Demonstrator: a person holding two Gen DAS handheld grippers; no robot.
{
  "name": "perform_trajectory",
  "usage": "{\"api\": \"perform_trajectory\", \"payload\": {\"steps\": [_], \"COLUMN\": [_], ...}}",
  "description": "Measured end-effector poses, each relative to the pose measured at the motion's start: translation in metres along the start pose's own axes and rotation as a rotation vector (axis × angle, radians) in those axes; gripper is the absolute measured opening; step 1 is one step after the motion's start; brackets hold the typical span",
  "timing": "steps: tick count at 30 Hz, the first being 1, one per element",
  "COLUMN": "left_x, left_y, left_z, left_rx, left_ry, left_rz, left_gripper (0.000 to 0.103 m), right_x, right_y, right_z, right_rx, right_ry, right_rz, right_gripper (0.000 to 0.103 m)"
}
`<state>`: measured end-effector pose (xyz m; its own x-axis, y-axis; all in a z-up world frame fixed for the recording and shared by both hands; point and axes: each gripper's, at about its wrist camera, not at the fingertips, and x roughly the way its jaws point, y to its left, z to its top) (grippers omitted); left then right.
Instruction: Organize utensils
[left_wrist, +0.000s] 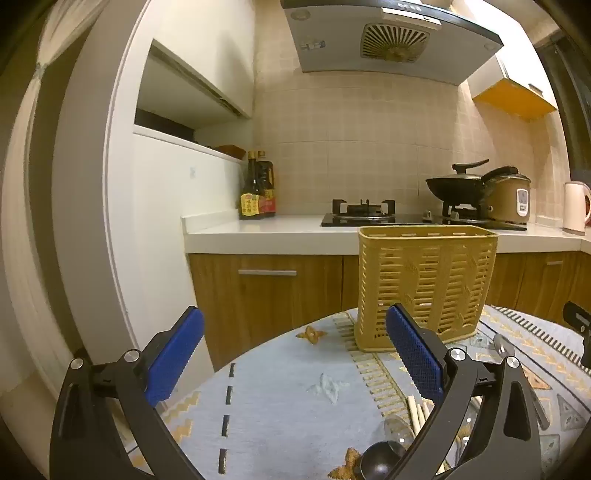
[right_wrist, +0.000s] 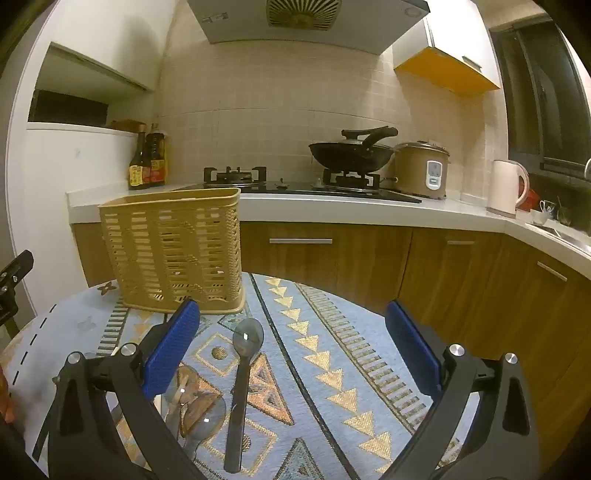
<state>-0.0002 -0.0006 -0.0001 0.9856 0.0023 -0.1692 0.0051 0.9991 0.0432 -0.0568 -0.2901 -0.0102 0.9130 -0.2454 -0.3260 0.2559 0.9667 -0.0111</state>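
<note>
A yellow slatted utensil basket (left_wrist: 424, 284) stands upright on the patterned tablecloth (left_wrist: 295, 387); it also shows in the right wrist view (right_wrist: 173, 251). A dark-handled metal spoon (right_wrist: 242, 387) lies between my right gripper's fingers, bowl toward the basket. More spoons (right_wrist: 199, 413) lie under the right gripper's left finger. My right gripper (right_wrist: 295, 347) is open and empty above them. My left gripper (left_wrist: 295, 350) is open and empty, left of the basket. Wooden chopsticks (left_wrist: 415, 415) and a dark ladle (left_wrist: 380, 459) lie by its right finger.
The round table's far edge (right_wrist: 332, 291) faces wooden kitchen cabinets (right_wrist: 369, 254). On the counter behind stand sauce bottles (left_wrist: 256, 188), a gas stove with a wok (right_wrist: 351, 153), a rice cooker (right_wrist: 423, 170) and a kettle (right_wrist: 506, 186).
</note>
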Motion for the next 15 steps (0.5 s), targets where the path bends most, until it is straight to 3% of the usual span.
{"api": "perform_trajectory", "payload": {"steps": [15], "left_x": [0.01], "left_y": [0.003], "left_z": [-0.004], "left_rx": [-0.017], "left_ry": [0.061], "left_rz": [0.004], "left_gripper": [0.096], "right_x": [0.007], "right_y": [-0.001], "right_z": [-0.003], "right_rx": [0.016], "right_ry": [0.036], "right_rz": [0.042], "right_gripper": [0.096]}}
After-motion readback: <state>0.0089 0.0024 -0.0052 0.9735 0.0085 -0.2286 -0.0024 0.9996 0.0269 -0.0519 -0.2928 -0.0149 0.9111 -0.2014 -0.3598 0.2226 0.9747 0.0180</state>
